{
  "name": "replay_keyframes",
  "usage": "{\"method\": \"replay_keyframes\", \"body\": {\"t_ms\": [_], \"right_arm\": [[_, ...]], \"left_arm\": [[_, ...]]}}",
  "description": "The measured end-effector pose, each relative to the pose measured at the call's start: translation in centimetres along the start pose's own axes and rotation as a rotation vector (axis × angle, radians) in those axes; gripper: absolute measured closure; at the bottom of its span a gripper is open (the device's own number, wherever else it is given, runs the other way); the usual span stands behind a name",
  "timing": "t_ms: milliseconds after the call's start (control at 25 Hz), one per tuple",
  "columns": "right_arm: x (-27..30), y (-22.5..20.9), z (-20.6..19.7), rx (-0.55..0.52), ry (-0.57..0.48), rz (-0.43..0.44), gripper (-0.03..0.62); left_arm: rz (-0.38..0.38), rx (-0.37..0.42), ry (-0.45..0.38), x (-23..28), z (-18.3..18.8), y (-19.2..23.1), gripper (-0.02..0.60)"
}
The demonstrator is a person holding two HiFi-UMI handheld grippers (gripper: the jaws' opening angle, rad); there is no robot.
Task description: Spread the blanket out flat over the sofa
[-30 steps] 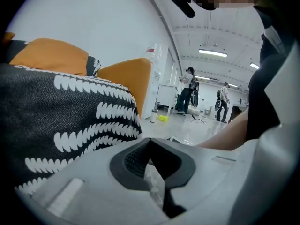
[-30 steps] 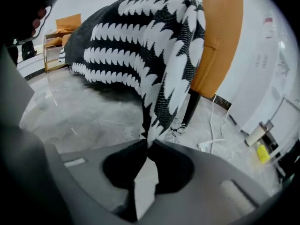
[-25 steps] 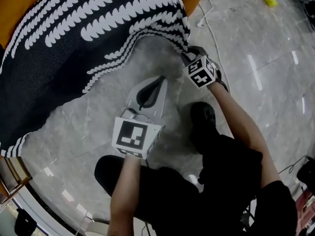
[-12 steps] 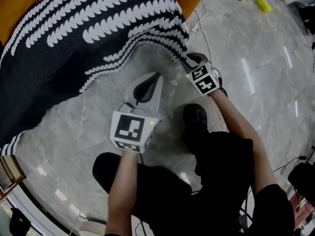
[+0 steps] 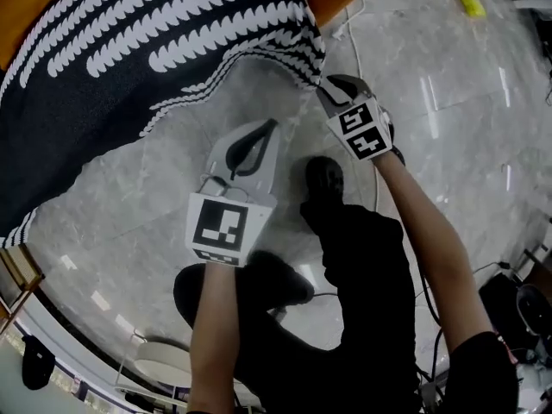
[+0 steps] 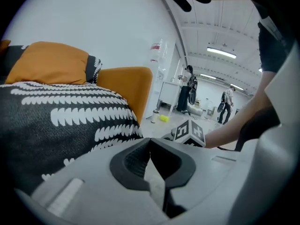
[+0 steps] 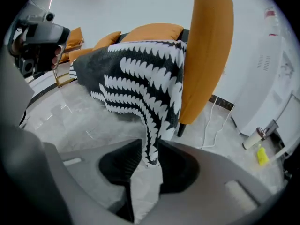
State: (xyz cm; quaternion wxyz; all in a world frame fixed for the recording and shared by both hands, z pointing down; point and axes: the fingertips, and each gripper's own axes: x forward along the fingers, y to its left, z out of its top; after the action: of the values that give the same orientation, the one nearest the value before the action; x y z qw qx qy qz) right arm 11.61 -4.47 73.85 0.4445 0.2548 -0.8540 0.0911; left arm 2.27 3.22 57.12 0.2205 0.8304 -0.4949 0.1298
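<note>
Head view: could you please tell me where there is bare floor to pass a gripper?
Bare floor lies between the blanket hem and the left gripper, and right of the right gripper beyond the cable. Crowded around the shoe between the grippers.

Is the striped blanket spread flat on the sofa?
No: the blanket drapes off the sofa edge, one corner pinched in the right gripper.

Knitted cloth blanket (image 5: 129, 59), glossy polished stone floor (image 5: 448, 67), smooth matt upholstered sofa (image 7: 211, 55)

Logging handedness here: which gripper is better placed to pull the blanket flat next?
Right. The right gripper is clamped on a hanging corner of the blanket; the left gripper is shut, empty, and short of the hem.
</note>
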Motion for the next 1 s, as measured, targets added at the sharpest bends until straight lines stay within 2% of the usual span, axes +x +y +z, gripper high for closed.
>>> {"method": "replay_keyframes", "body": {"t_ms": [240,440,680,880,1000], "right_arm": [[-4.5,-0.5,3.4,-0.03,-0.01,0.068,0.487],[-10.6,0.0,7.5,-0.053,-0.022,0.115,0.491],[-18.8,1.1,13.5,-0.087,-0.037,0.199,0.499],[-24.7,1.3,17.1,-0.128,-0.053,0.261,0.503],[-28.3,1.7,19.0,-0.144,-0.057,0.294,0.507]], "left_arm": [[0.049,-0.121,-0.018,0.4,3.8,-0.9,0.571],[0.009,-0.093,0.047,-1.3,8.1,-4.5,0.571],[0.024,-0.16,0.091,-5.5,14.3,-8.2,0.571],[0.056,-0.191,0.12,-8.1,19.0,-9.9,0.571],[0.05,-0.197,0.147,-9.8,21.7,-11.1,0.571]]}}
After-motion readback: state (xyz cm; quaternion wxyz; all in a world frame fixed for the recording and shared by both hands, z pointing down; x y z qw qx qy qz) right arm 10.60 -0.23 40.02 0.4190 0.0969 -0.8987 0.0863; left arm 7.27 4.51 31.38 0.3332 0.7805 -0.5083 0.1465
